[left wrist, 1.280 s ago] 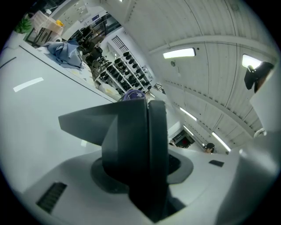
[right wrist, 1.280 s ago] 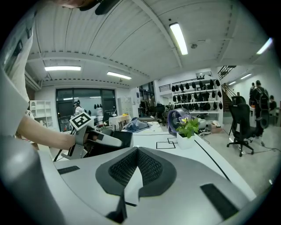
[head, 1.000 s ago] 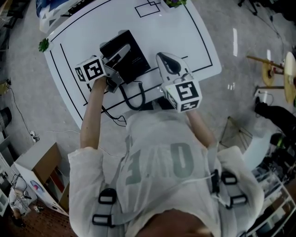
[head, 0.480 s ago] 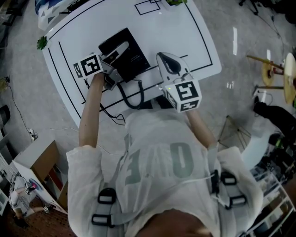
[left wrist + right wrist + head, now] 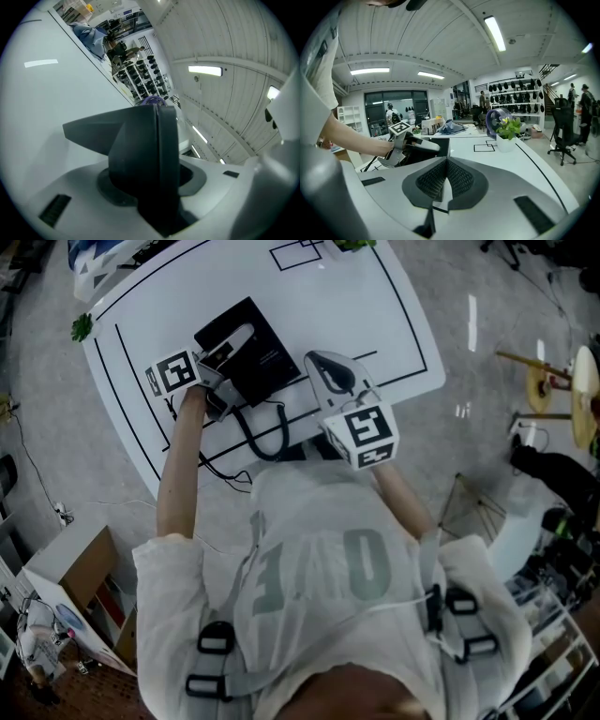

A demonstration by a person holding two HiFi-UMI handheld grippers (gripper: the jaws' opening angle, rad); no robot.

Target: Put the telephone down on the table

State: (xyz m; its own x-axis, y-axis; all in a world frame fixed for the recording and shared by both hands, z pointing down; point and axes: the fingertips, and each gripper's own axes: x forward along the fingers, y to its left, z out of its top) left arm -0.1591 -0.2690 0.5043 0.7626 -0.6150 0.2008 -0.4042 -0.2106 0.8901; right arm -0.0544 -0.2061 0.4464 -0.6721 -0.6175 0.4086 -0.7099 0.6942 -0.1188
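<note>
The left gripper (image 5: 239, 341) reaches in over the left part of the white table (image 5: 375, 306), its jaws pinching the edge of the black telephone (image 5: 272, 357) – whether the phone's underside rests on the tabletop cannot be made out. A black cable (image 5: 267, 437) loops from the telephone toward the table's near edge. To the right, the right gripper (image 5: 446, 168) hangs beside the phone, apart from it – jaws pressed together, nothing between them.

One telephone (image 5: 272, 357), one table (image 5: 375, 315), two grippers (image 5: 246, 337) (image 5: 319, 362), one potted plant (image 5: 509, 131)
</note>
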